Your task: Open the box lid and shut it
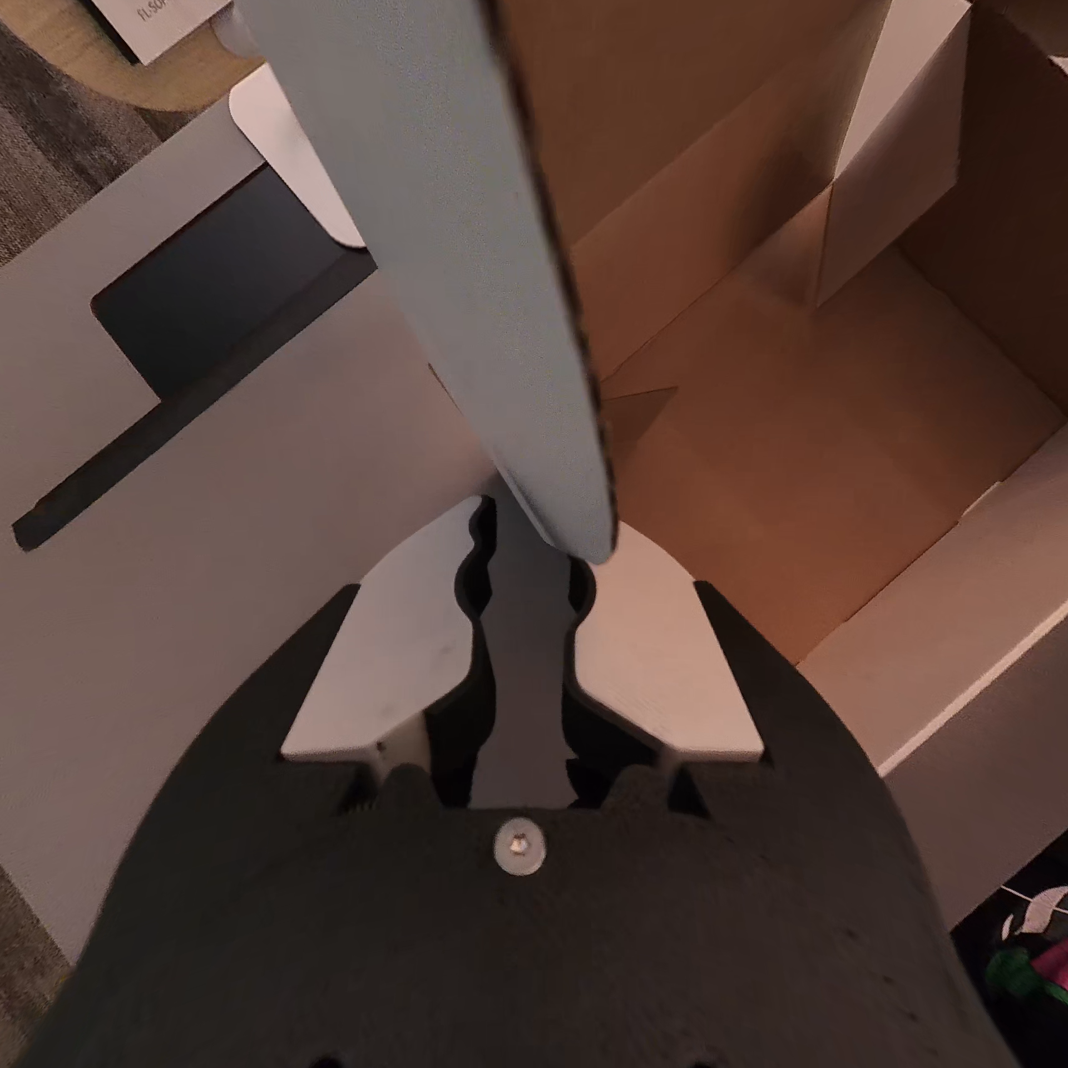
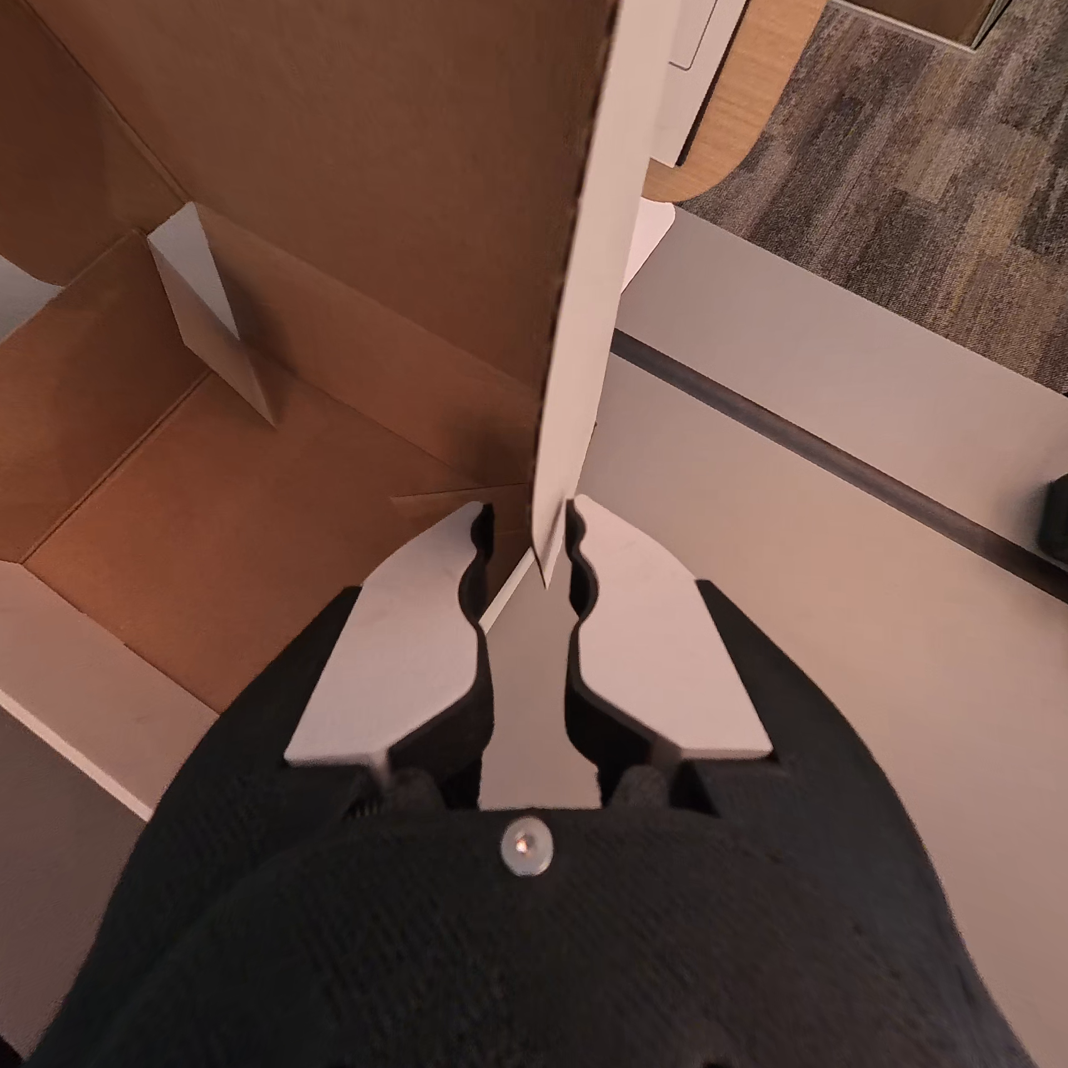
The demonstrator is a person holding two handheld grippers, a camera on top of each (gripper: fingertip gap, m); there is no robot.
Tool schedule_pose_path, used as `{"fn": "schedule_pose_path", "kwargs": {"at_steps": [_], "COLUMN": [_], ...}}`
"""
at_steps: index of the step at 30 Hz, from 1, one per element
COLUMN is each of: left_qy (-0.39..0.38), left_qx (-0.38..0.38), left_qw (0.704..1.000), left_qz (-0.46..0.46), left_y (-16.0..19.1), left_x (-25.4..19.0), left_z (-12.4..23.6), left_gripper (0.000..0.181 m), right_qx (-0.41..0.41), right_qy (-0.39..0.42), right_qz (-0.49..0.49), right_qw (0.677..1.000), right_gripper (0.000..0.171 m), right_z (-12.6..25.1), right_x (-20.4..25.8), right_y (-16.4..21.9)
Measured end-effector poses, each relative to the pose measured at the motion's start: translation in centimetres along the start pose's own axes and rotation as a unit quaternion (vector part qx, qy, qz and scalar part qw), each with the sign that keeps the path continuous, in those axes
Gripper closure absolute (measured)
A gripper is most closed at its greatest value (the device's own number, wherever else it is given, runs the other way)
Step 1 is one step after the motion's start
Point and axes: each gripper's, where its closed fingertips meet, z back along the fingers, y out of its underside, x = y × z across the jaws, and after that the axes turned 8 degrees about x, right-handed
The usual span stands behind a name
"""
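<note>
A cardboard box, white outside and brown inside, stands open; its floor (image 1: 809,462) shows in the left wrist view and in the right wrist view (image 2: 173,491). One side flap (image 1: 462,260) stands upright in front of my left gripper (image 1: 531,537). Its rounded end covers the right fingertip, and the jaws stand apart around it. The opposite flap (image 2: 583,347) stands upright too, its lower corner between the fingertips of my right gripper (image 2: 527,508) and close to the right pad. Those jaws are also apart. Neither gripper clamps the cardboard.
The box sits on a grey table (image 1: 173,578) with a dark cut-out (image 1: 219,300) and a dark groove (image 2: 809,427). Grey carpet (image 2: 896,173) lies beyond. A dark object (image 2: 1054,514) sits at the table's right edge. Colourful items (image 1: 1028,948) lie at lower right.
</note>
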Motion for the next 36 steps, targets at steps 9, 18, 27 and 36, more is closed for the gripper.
{"fn": "schedule_pose_path", "kwargs": {"at_steps": [9, 18, 27, 36], "left_qy": [0.037, -0.083, -0.436, -0.486], "left_qx": [-0.065, -0.25, -0.277, -0.245], "left_qw": [0.997, 0.961, 0.856, 0.839], "left_qz": [0.01, 0.081, 0.016, 0.005], "left_y": [0.4, -0.8, -2.4, -2.5], "left_x": [0.2, 6.8, 9.9, 10.2], "left_z": [4.0, 11.2, 15.5, 15.0], "left_gripper": [0.149, 0.139, 0.114, 0.112], "right_qx": [-0.022, -0.15, -0.419, -0.478], "right_qy": [0.015, 0.061, 0.29, 0.33], "right_qz": [0.002, 0.051, 0.103, 0.127], "right_qw": [1.0, 0.986, 0.854, 0.804], "right_gripper": [0.128, 0.102, 0.07, 0.075], "right_z": [1.8, 8.1, 20.2, 23.1], "right_x": [-0.8, -1.5, -2.2, -1.0], "right_y": [-0.2, -2.3, -6.2, -6.1]}}
